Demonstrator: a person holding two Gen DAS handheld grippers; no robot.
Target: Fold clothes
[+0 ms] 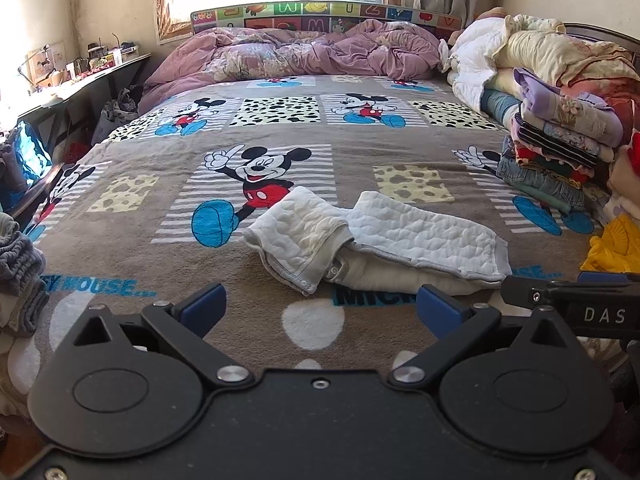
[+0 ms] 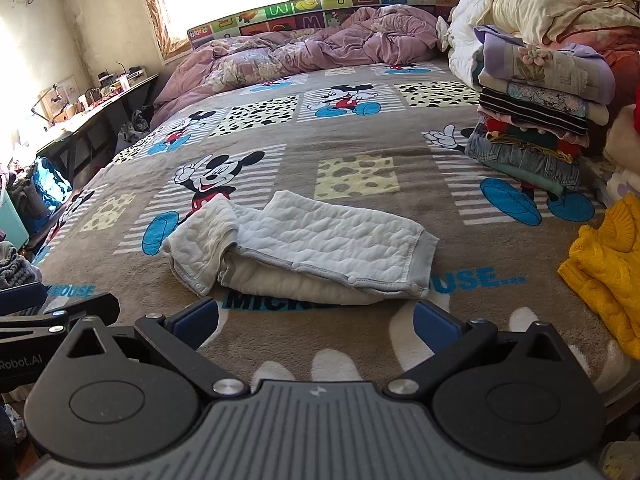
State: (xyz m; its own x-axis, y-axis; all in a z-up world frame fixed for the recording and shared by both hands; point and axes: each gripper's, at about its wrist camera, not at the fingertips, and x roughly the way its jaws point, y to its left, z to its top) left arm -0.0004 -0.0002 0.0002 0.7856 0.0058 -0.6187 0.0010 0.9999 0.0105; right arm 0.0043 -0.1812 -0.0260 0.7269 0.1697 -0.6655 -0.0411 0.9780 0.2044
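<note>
— Grippers? 
— Left gripper [image 1: 320, 306] and right gripper [image 2: 316, 318] both spread wide, holding nothing.
— Garment?
— White garment [image 2: 320, 248] lies partly folded on the blanket [image 2: 360, 140], just beyond them.

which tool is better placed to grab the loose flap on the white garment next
Left, probably. The upturned flap sits at the white garment's left end, ahead of the open left tool. The open right tool faces the garment's middle and right cuff.
</note>
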